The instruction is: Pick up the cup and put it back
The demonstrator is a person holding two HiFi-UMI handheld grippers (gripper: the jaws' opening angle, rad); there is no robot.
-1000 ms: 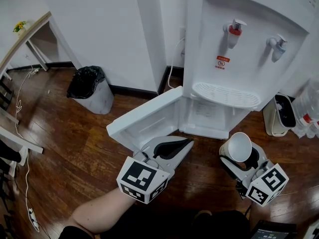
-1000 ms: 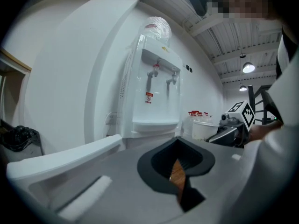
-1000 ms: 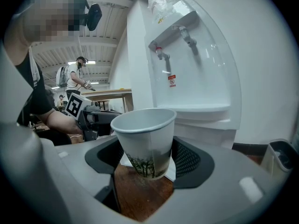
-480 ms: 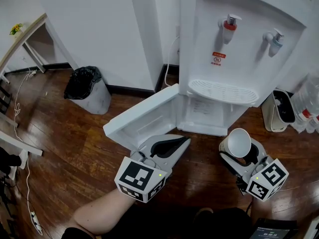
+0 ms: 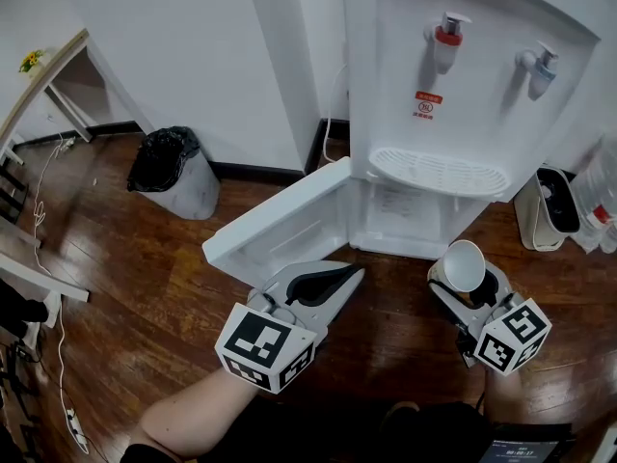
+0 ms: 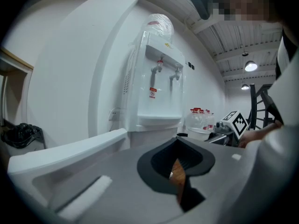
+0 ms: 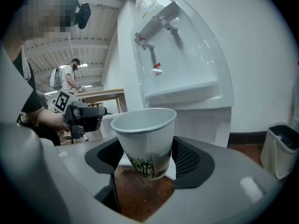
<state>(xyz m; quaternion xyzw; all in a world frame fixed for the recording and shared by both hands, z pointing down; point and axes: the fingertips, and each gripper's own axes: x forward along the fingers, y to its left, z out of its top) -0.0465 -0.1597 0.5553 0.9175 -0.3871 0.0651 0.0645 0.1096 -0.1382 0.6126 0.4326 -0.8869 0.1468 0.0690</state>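
Observation:
A white paper cup [image 5: 462, 265] with a dark tree print [image 7: 145, 139] is clamped upright between the jaws of my right gripper [image 5: 465, 276], above the wooden floor in front of the water dispenser [image 5: 463, 85]. The cup looks empty and its mouth faces up [image 7: 144, 120]. My left gripper [image 5: 328, 283] hovers to the left, next to the dispenser's swung-open lower door [image 5: 280, 225]; its jaws are shut with nothing between them [image 6: 180, 178].
The dispenser's drip tray [image 5: 439, 172] sits under a red tap [image 5: 445, 37] and a blue tap [image 5: 538, 66]. A bin with a black bag [image 5: 174, 172] stands at left, a small white bin [image 5: 548, 205] at right. Water jugs [image 6: 201, 120] lie beyond.
The right gripper with the cup has moved slightly up and towards the dispenser. The left gripper has hardly moved.

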